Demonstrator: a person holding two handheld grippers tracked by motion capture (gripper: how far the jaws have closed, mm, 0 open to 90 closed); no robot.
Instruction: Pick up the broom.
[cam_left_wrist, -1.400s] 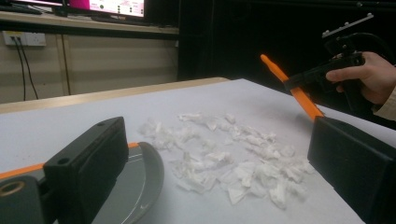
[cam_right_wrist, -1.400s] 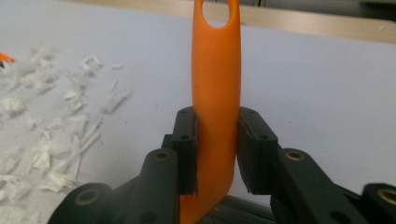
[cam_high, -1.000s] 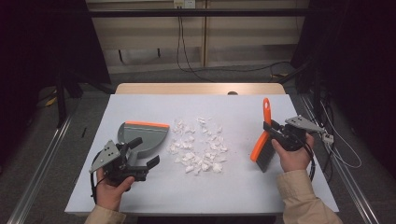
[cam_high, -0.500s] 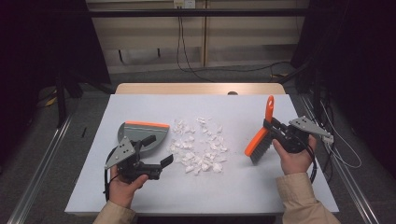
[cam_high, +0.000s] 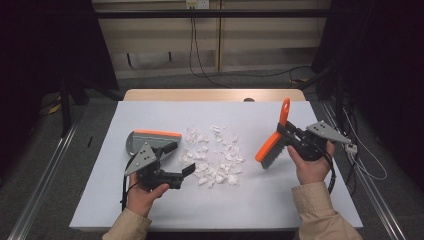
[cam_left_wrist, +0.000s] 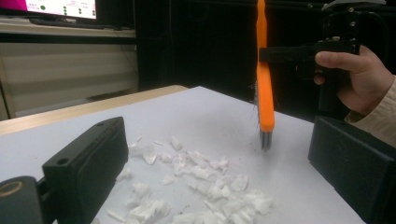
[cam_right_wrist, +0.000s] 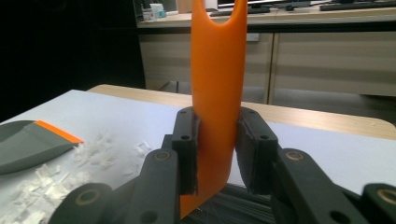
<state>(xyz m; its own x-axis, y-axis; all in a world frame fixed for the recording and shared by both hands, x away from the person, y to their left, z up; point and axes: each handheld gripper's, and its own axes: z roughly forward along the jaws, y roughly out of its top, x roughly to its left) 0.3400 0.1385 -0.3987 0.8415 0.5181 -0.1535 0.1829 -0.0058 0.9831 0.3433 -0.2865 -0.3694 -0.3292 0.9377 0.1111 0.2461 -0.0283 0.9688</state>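
1. Dim room beyond a pale worktop (cam_high: 260, 200), wooden edge at the far side.
2. Grey dustpan (cam_high: 150, 141) with orange lip, flat on the left part, just beside the scraps.
3. Orange brush (cam_high: 272, 145), handle up, bristles low over the worktop, right of the scraps.
4. Right tongs (cam_high: 287, 132) clamped on the brush handle.
5. Left tongs (cam_high: 186, 172) agape, empty, aimed across the scraps.
6. White paper scraps (cam_high: 212, 155) strewn mid-worktop, between dustpan and brush.

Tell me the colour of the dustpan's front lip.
Orange, on a grey dustpan. The lip shows best in the high view.
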